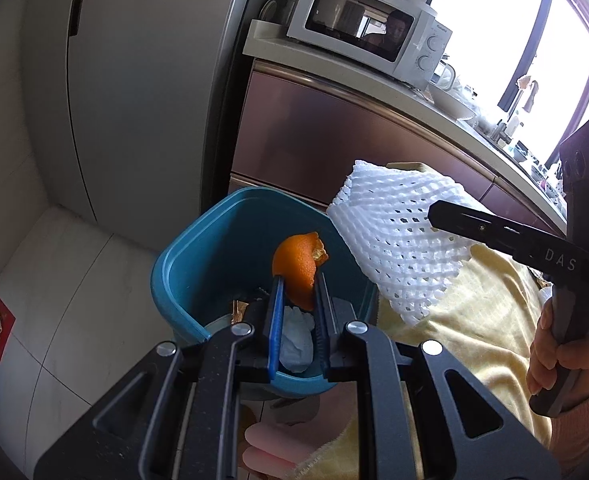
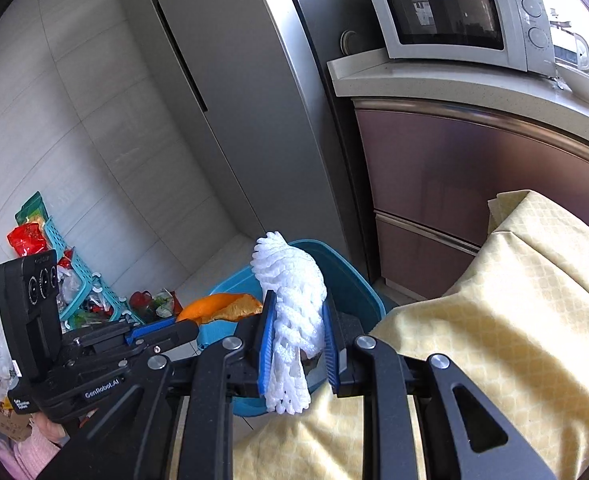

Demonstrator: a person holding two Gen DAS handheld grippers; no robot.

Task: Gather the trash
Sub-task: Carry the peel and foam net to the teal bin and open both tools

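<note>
Drop step. Left gripper (image 1: 298,280) pinched orange peel (image 1: 300,268) over blue bin (image 1: 198,256), frame center. Right gripper (image 2: 298,336) pinched white foam net (image 2: 290,304) nr bin rim (image 2: 358,280). Next, likely: spread jaws w/ both above bin opening, net shifted inward first.

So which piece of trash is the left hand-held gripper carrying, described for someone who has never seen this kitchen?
Start at the white microwave on the counter, then drop to the blue plastic bin on the floor below. Directly over its opening, the left hand-held gripper pinches a curled piece of orange peel. It is the only orange thing there, unlike the white foam fruit net beside it.
</note>
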